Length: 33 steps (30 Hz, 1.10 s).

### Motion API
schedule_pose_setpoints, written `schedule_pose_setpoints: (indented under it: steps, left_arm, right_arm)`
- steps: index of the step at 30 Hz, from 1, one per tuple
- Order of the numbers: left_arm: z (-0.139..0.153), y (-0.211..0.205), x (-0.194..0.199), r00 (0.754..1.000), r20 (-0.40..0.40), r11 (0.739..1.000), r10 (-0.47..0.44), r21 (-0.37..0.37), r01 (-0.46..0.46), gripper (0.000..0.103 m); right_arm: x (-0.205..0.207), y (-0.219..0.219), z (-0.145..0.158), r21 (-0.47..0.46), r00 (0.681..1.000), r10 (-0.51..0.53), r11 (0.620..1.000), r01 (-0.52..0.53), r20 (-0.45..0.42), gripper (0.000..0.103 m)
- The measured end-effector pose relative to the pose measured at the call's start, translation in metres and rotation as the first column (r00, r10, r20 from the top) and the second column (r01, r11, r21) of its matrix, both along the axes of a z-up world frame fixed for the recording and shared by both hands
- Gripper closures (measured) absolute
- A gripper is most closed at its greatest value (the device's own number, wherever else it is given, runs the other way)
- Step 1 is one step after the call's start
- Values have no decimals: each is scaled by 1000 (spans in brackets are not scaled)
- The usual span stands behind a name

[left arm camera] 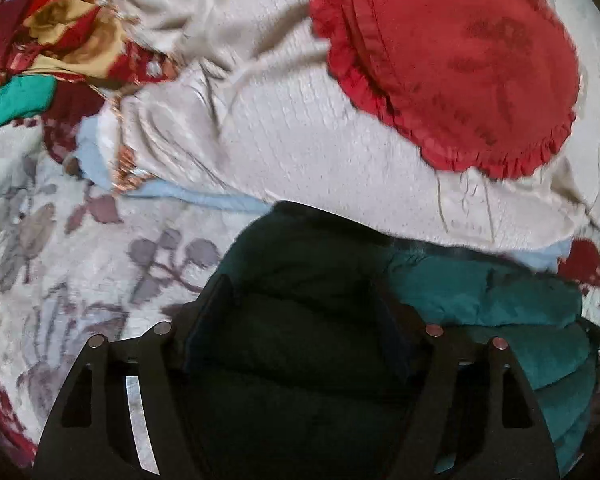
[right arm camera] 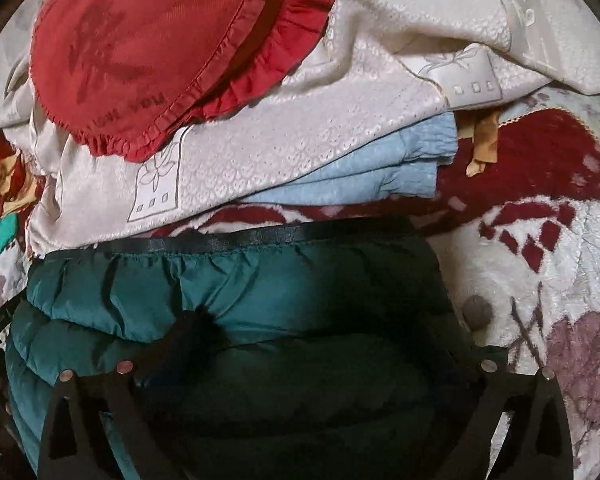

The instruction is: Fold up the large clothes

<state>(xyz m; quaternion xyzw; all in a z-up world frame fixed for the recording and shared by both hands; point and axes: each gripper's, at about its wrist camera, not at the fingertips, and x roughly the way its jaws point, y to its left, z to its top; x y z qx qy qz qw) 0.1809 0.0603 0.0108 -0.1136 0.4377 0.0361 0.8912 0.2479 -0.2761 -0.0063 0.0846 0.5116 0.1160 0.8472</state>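
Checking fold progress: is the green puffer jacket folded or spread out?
Folded: the green puffer jacket lies in stacked quilted layers, black-trimmed edge on top, as a compact bundle on the floral blanket.

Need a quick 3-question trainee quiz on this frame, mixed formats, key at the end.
1. True or false: the red frilled cushion lies on top of the cream textured cloth.
2. Multiple choice: the light blue fabric sits A) on top of the cushion, B) under the cream cloth, C) between the jaws.
3. Fill in: the padded garment under both grippers is dark ____.

Key:
1. True.
2. B.
3. Green: the puffy jacket lies on the floral blanket, with the left gripper and right gripper over it, jaws open.
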Motion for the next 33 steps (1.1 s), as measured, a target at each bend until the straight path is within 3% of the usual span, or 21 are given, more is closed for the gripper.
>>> schedule_pose_setpoints:
  steps: [2, 3, 4, 6, 8, 9, 10, 12, 14, 17, 19, 22, 24, 28, 33]
  left_arm:
    - [30, -1, -23, 992, 124, 1000, 9, 19, -11, 30]
    - [43, -3, -38, 983, 181, 999, -9, 38, 2, 30]
    - [57, -8, -56, 970, 239, 997, -38, 69, 22, 29]
    - [78, -18, -91, 945, 316, 991, -89, 123, 53, 18]
    - [94, -26, -139, 926, 355, 987, -125, 137, 80, 2]
    - [97, -29, -157, 925, 352, 986, -145, 129, 105, 0]
    - [96, -33, -174, 929, 328, 982, -171, 129, 136, 0]
    - [85, -46, -199, 947, 233, 970, -222, 148, 191, 0]
    - [73, -56, -223, 950, 179, 962, -258, 143, 234, 0]
    - [61, -69, -259, 948, 162, 957, -273, 149, 250, 0]
    - [59, -81, -280, 958, 163, 959, -237, 195, 204, 0]
    - [56, -89, -296, 966, 129, 969, -223, 137, 205, 0]
    - [56, -95, -304, 965, 118, 970, -233, 96, 223, 0]
    - [58, -114, -316, 968, 53, 962, -244, 137, 235, 0]
    - [71, -116, -329, 976, 81, 969, -202, 159, 188, 0]
  right_arm:
    - [-10, -13, 16, 34, 995, -77, 997, 75, 62, 8]
    - [-18, -13, 30, 16, 988, -115, 993, 114, 104, 19]
    - [-32, -13, 50, -13, 977, -130, 991, 134, 169, 20]
    - [-75, -5, 90, -43, 934, -110, 990, 132, 339, 18]
    - [-121, 2, 118, -50, 888, -74, 993, 109, 454, 8]
    - [-148, 3, 127, -27, 873, -77, 994, 102, 481, 0]
    - [-161, 3, 130, -3, 872, -81, 996, 94, 482, 0]
    - [-207, 5, 126, 61, 906, -73, 997, 52, 417, 0]
    - [-246, 9, 114, 91, 929, -64, 995, 32, 365, 0]
    - [-293, 13, 91, 42, 952, -72, 997, 62, 297, 0]
    - [-317, 12, 78, 36, 964, -81, 997, 75, 255, 0]
    - [-343, 10, 73, 52, 972, -83, 996, 73, 218, 0]
    - [-353, 13, 76, 30, 972, -91, 996, 86, 216, 0]
    - [-376, 18, 89, -21, 959, -107, 993, 116, 262, 0]
    - [-394, 29, 100, -73, 937, -109, 987, 141, 333, 0]
